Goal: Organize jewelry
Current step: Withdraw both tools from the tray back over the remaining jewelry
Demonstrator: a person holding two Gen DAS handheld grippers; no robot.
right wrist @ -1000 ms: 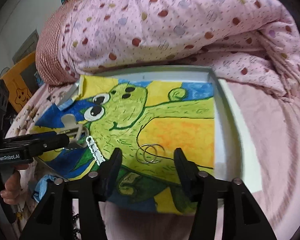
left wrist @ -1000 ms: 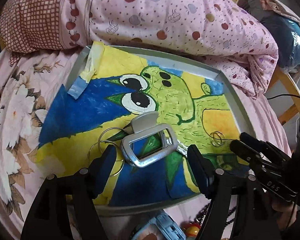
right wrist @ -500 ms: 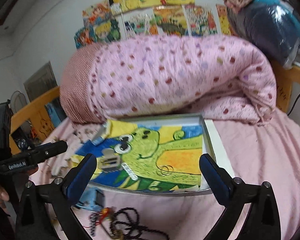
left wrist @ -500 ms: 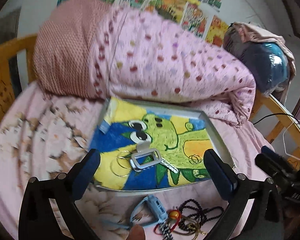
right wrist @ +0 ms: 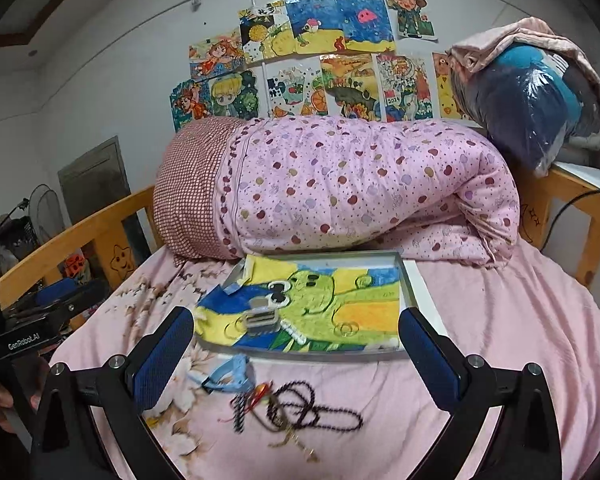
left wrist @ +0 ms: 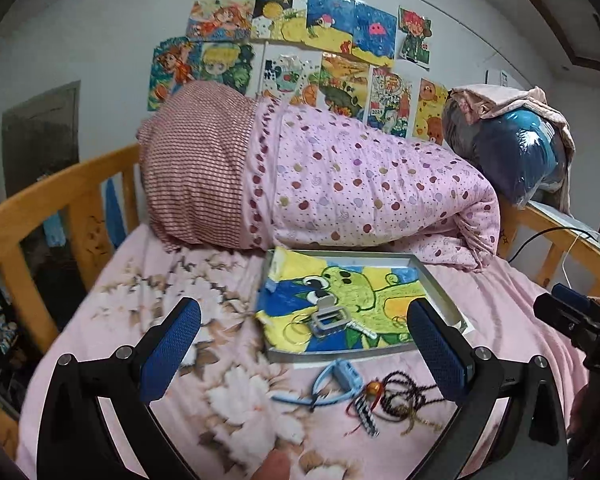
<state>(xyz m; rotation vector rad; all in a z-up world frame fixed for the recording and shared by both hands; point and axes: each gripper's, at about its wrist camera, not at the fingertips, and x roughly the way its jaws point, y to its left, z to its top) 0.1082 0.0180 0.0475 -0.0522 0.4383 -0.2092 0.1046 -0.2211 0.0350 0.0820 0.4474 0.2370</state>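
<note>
A shallow metal tray [left wrist: 436,285] [right wrist: 409,284] lined with a frog drawing lies on the bed. In it are a silver buckle [left wrist: 329,320] [right wrist: 262,319], thin hoop rings [left wrist: 294,328] and two small rings [right wrist: 346,328]. On the sheet in front lie a light blue watch [left wrist: 340,376] [right wrist: 230,370] and a tangle of dark bead strings [left wrist: 404,396] [right wrist: 312,406]. My left gripper [left wrist: 304,354] and right gripper [right wrist: 296,356] are both open wide, empty, held back above the sheet.
A rolled pink quilt [left wrist: 340,192] [right wrist: 360,184] lies right behind the tray. Wooden bed rails [left wrist: 40,204] [right wrist: 572,192] run along both sides. A blue bagged bundle [left wrist: 512,156] sits at the back right. Drawings [right wrist: 312,60] cover the wall.
Both grippers have pulled far back and up from the tray and opened wide. The silver buckle and the small rings stay in the tray.
</note>
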